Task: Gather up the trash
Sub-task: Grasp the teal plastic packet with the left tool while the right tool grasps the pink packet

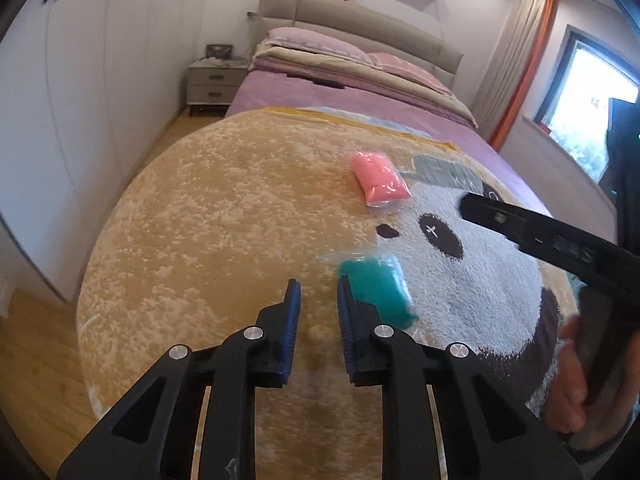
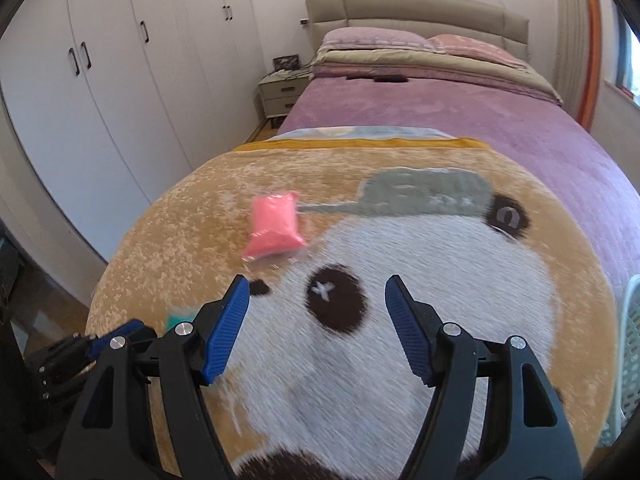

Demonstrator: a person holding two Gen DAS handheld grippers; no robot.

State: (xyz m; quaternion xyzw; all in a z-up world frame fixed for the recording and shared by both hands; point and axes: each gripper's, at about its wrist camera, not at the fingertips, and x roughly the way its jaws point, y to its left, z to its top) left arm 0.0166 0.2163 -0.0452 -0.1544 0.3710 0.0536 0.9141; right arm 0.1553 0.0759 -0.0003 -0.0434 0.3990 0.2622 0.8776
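Your left gripper (image 1: 318, 284), jaws narrow and empty, sits beside the teal packet (image 1: 378, 292). The pink packet (image 2: 274, 226) lies ahead on the blanket (image 2: 440, 280). Your right gripper (image 2: 316, 280) gapes empty; only its view shows a white basket (image 2: 630, 360).

I see a fluffy tan plush blanket (image 2: 168, 240) patterned with a white panda face, dark brown eye patches and a grey cap at twelve o'clock. On it lie a pink granule-filled plastic packet (image 2: 275, 227) and a teal plastic-wrapped packet (image 1: 378, 288). My left tool (image 1: 318, 300) and right tool (image 2: 317, 300) are black with ribbed blue pads. The quilted bedspread (image 2: 480, 128) beyond is mauve; the wardrobe doors (image 2: 100, 100) white.
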